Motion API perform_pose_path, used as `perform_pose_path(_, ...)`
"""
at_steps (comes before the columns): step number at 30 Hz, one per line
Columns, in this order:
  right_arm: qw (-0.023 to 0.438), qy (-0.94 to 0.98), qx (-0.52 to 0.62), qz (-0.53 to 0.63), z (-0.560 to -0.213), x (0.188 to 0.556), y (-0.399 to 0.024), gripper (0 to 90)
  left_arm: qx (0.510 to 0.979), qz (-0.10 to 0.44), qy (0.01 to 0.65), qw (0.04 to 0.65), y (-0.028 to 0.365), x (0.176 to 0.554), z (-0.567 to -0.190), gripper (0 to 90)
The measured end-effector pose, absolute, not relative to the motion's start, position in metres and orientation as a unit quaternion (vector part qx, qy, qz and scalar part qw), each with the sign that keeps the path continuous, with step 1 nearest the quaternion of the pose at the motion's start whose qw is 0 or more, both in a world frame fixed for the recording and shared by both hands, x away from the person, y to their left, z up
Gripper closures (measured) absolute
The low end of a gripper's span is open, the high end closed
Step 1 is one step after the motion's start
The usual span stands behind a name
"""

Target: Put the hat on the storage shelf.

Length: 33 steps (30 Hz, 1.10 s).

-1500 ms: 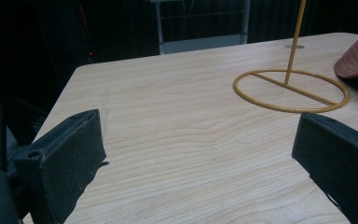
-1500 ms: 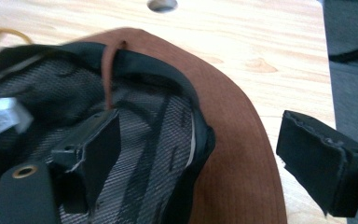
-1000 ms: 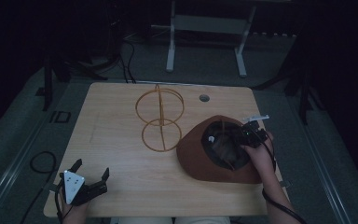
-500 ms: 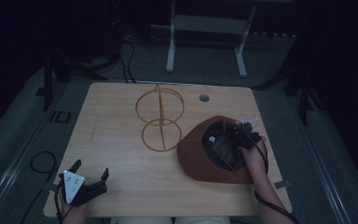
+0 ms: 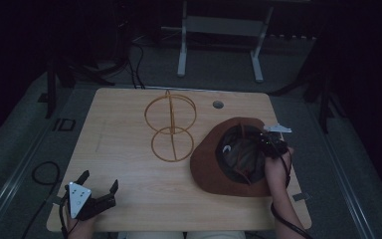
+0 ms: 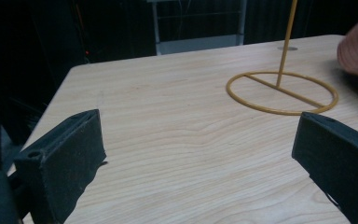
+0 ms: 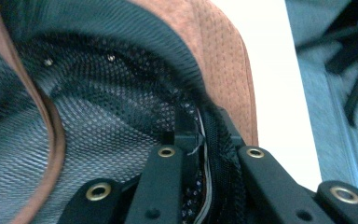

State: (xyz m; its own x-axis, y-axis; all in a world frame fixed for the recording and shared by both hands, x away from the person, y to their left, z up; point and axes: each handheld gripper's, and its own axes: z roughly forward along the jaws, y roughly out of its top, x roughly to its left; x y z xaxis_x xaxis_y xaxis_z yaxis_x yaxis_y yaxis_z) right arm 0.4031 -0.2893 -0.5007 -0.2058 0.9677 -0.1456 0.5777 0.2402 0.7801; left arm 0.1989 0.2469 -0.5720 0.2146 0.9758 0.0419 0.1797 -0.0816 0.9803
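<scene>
Suede, brown and wide-brimmed, the hat [image 5: 214,169] lay crown-down at the lower right of the pale wooden table [image 5: 124,149] in the high view, its dark mesh lining facing up. My right gripper [image 5: 271,144] sat at the hat's right edge, and in the right gripper view my jaws were pinched together on the hat's inner band [image 7: 209,140]. My left gripper [image 5: 97,191] rested at the lower left corner, jaws spread wide with nothing between them. Left of the hat stood a yellow wire stand [image 5: 170,127] with two rings.
</scene>
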Motion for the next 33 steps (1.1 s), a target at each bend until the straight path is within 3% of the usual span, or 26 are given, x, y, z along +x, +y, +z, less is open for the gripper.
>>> perform_pose_path(7,0.360,0.687,0.517,0.362,-0.457,0.377,-0.294,84.5,0.623,0.385,0.485,0.478,0.242,0.199,-0.569,2.9)
perform_pose_path(15,0.377,0.658,0.518,0.395,-0.433,0.359,-0.308,84.6,0.646,0.341,0.476,0.490,0.235,0.195,-0.557,2.9)
perform_pose_path(24,0.408,0.627,0.502,0.434,-0.397,0.330,-0.319,84.5,0.682,0.275,0.439,0.516,0.199,0.197,-0.512,4.4)
perform_pose_path(33,0.410,0.626,0.492,0.445,-0.389,0.316,-0.317,84.5,0.717,0.247,0.403,0.512,0.158,0.206,-0.471,5.7)
